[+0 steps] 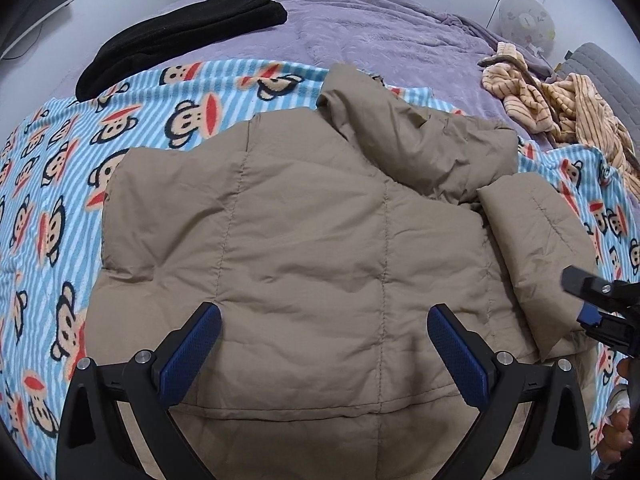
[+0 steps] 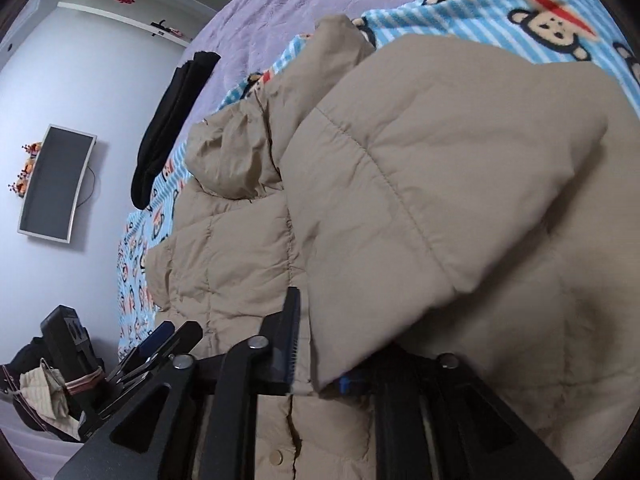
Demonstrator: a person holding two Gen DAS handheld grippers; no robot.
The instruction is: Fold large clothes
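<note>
While the left gripper (image 1: 324, 344) hung wide open, the right gripper (image 2: 320, 364) pinched the sleeve (image 2: 440, 184) of the puffy coat (image 1: 300, 240). That slippery sleeve could slide out and flop back.

One tan puffer jacket (image 1: 304, 240), one black garment (image 1: 180, 36), one striped garment (image 1: 560, 108), two blankets (image 1: 60, 200)

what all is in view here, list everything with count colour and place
tan quilted puffer jacket: 1, tan, spread on the blanket, one sleeve folded over at the right
monkey-print striped fleece blanket: 1, blue-white, under the jacket
purple bedspread: 1, purple, covers the bed
folded black garment: 1, black, far left
striped cream clothes: 1 heap, cream-brown, far right
wall screen: 1, dark, white-framed, wall
left claw: 1, black-blue, open over the hem
right claw: 1, black-blue, gripping the folded sleeve
</note>
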